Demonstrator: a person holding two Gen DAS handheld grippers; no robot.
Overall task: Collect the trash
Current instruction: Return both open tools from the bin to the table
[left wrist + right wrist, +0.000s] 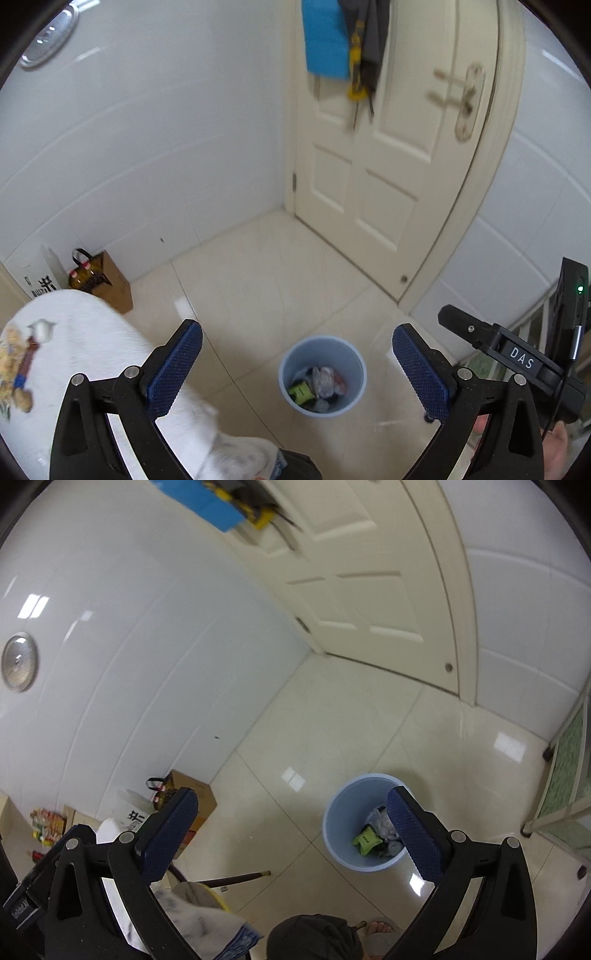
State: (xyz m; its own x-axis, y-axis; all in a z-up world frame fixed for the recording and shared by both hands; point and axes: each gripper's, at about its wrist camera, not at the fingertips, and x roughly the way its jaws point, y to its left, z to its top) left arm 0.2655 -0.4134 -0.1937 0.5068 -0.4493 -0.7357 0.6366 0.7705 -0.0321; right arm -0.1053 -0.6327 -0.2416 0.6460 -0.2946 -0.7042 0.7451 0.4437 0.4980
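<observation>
1. Trash is seen already gathered in the blue bin [322,376] on the floor: a green packet [301,390], crumpled clear wrap and darker scraps lie at its bottom.
2. Left tongs [297,369] are spread wide with nothing between the blue pads; the bin is framed below and between them.
3. Right tongs [293,836] are likewise fully parted and empty, the bin lying partly behind their right pad.
4. The step is judged to be just after a drop into the bin. More trash must be sought next; none loose is noted on the floor.
5. Worktop [74,354], white-covered, is seen at left with a small white crumpled item [41,329] on it, possibly trash.
6. Surroundings: glossy cream floor tiles [258,273], white tiled wall, brown bag [101,280] in the corner, closed cream door [373,158] beyond.
</observation>
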